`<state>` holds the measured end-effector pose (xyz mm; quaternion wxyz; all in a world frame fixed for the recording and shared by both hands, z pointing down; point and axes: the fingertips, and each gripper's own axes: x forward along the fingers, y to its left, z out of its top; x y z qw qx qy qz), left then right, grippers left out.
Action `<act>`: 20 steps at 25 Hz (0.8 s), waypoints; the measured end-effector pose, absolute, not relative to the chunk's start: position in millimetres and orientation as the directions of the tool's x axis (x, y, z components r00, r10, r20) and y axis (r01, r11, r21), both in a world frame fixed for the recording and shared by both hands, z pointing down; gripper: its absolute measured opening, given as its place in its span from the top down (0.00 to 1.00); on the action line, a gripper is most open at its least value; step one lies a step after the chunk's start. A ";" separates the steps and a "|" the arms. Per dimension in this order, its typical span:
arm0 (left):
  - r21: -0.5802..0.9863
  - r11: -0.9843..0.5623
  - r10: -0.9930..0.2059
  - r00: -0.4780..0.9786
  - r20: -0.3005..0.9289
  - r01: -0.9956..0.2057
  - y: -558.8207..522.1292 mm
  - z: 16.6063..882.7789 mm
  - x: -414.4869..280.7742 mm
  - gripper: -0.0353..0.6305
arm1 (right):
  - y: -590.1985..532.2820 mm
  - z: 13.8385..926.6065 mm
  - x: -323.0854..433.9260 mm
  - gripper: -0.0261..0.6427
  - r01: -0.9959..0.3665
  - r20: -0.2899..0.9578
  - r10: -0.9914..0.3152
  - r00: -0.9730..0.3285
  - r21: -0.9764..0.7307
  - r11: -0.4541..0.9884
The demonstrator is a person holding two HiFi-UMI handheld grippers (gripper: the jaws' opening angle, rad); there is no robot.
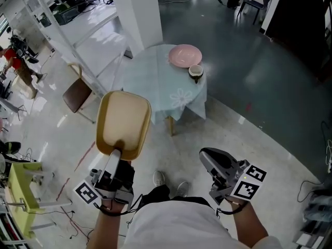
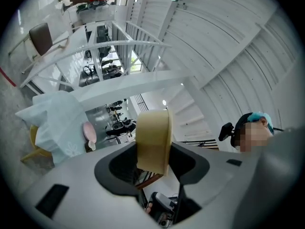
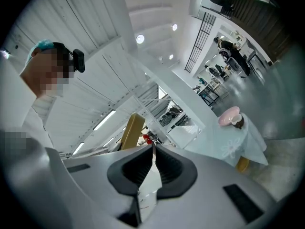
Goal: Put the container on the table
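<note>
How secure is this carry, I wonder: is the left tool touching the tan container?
Touching. In the left gripper view, the left tool has its jaws clamped on the rim of the tan container.

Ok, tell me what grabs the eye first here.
A tan container, gripped at its edge by the left gripper, dominates the head view's lower left. Beyond it stands a small table with a pale cloth, carrying a pink plate and a small cup.
</note>
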<state>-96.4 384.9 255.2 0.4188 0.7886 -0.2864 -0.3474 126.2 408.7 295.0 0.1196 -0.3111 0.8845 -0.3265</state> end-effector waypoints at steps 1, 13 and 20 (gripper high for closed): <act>0.858 -0.488 -0.743 0.593 -0.311 -0.161 382.2 254.7 -95.0 0.63 | 405.8 295.2 127.7 0.92 -0.471 -0.009 -0.627 -0.779 -0.652 0.594; 0.857 -0.491 -0.753 0.571 -0.327 -0.156 330.9 267.4 -110.3 0.63 | 355.6 306.6 119.3 0.92 -0.479 0.004 -0.623 -0.782 -0.644 0.596; 0.871 -0.469 -0.756 0.578 -0.309 -0.147 270.2 280.6 -130.7 0.63 | 296.1 317.0 92.9 0.92 -0.488 0.028 -0.629 -0.777 -0.658 0.574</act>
